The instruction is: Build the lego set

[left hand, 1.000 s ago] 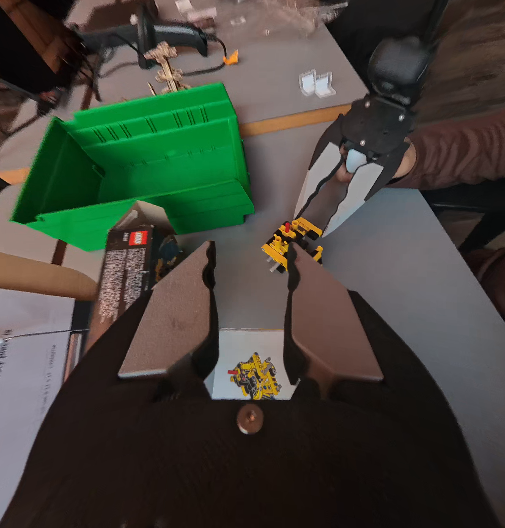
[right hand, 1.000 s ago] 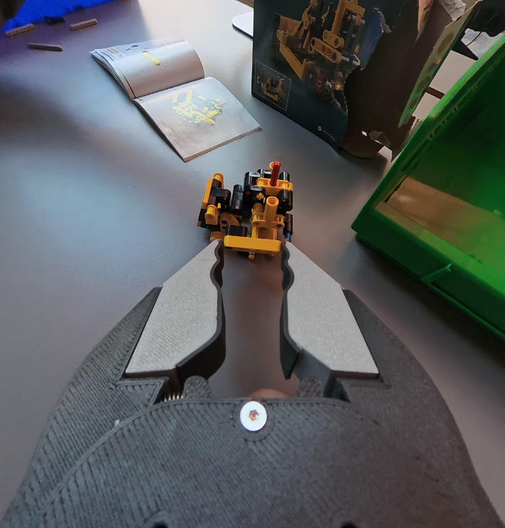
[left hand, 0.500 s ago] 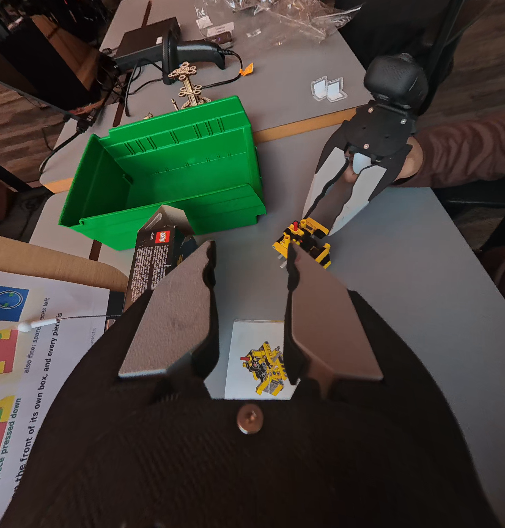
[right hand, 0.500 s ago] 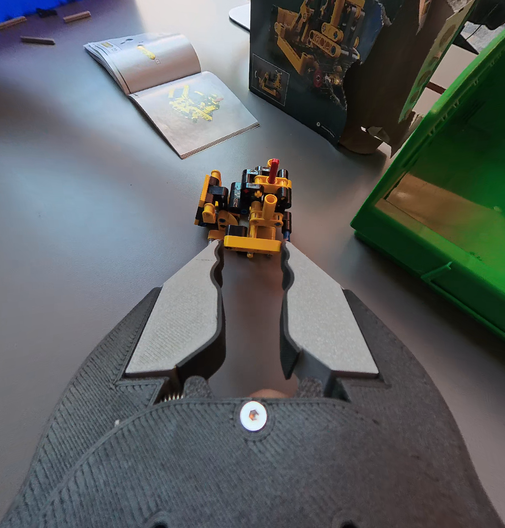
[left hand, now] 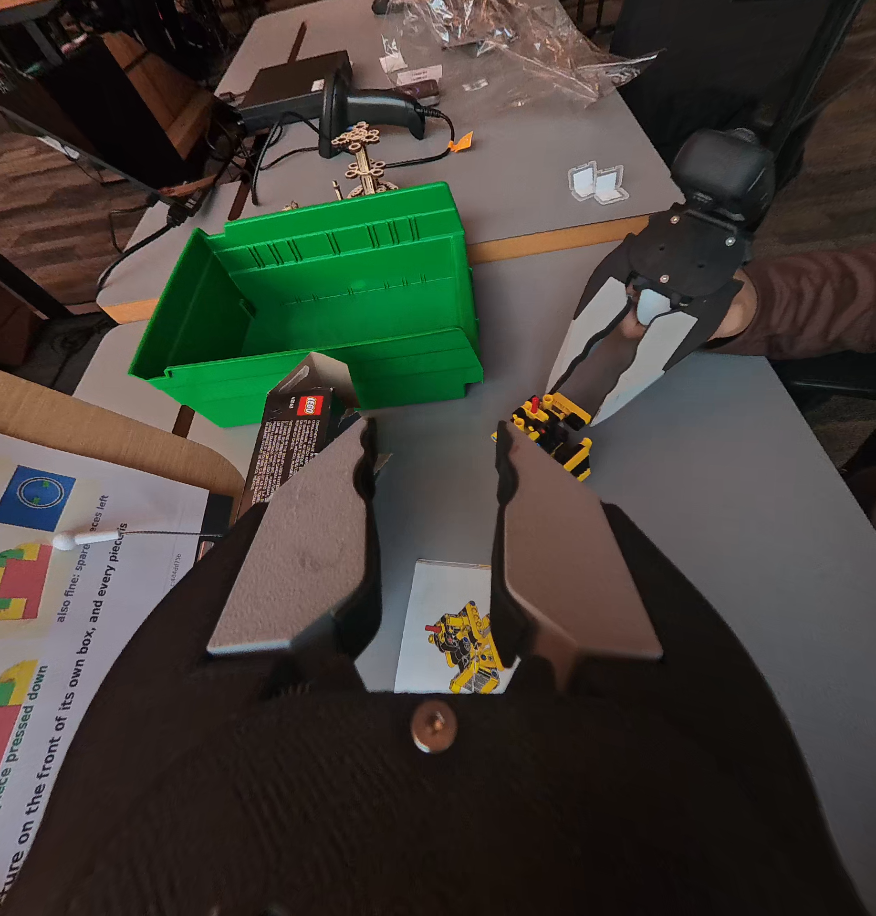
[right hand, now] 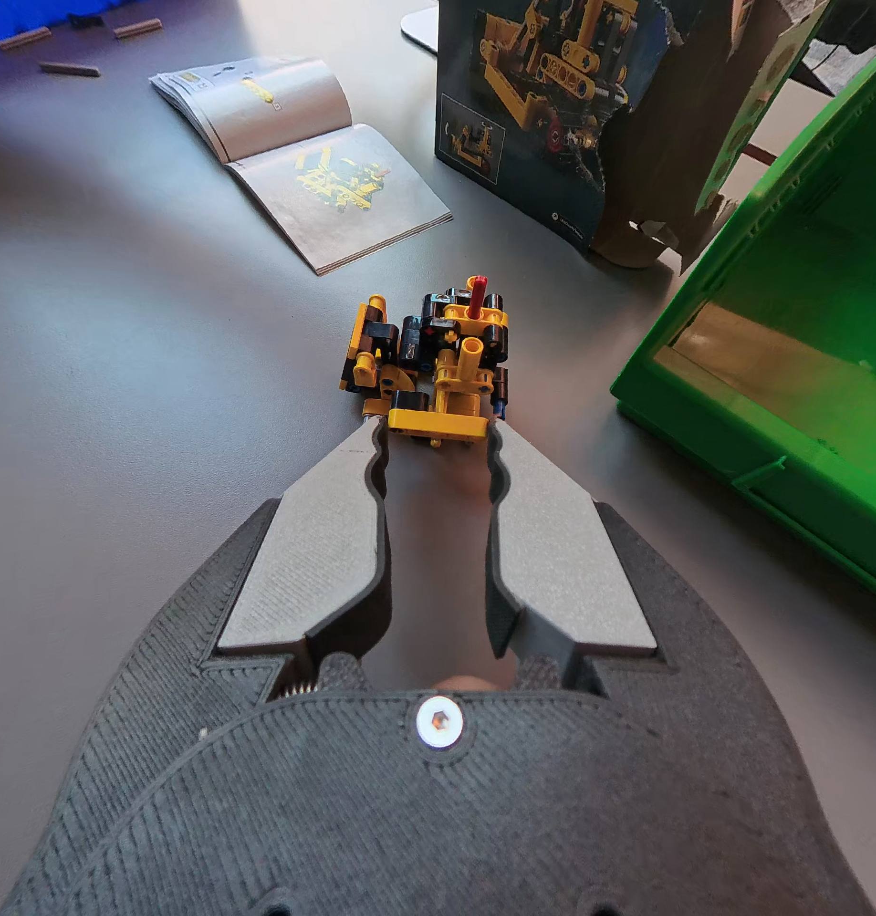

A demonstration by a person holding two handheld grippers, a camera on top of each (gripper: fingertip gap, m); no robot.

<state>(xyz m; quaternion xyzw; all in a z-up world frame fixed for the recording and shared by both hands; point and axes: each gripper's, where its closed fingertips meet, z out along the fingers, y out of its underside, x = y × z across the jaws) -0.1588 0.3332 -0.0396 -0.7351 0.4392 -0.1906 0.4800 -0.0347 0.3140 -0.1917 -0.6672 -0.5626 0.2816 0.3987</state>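
Observation:
A small yellow and black lego vehicle (right hand: 436, 357) with a red pin on top stands on the grey table (right hand: 128, 396). My right gripper (right hand: 438, 429) is low on the table, and its fingertips press both ends of the yellow plate at the vehicle's near end. In the left wrist view the vehicle (left hand: 550, 431) sits just beyond my right finger, with the right gripper (left hand: 577, 406) reaching in from the upper right. My left gripper (left hand: 433, 441) is open and empty, high above the table, over the open instruction booklet (left hand: 451, 619).
A green bin (left hand: 327, 297) lies tipped behind the lego box (left hand: 297, 436); it also shows at right in the right wrist view (right hand: 773, 446). The booklet (right hand: 327, 188) and box (right hand: 535, 124) lie beyond the vehicle. A printed sheet (left hand: 54, 595) is at left; a scanner (left hand: 371, 106) and plastic bags (left hand: 500, 49) lie at the back. The grippers' ends are close to 20 cm from one another.
My left gripper has risen and drawn back, so more of the table shows. My right gripper's fingers have closed slightly onto the yellow plate; the vehicle has stayed in place.

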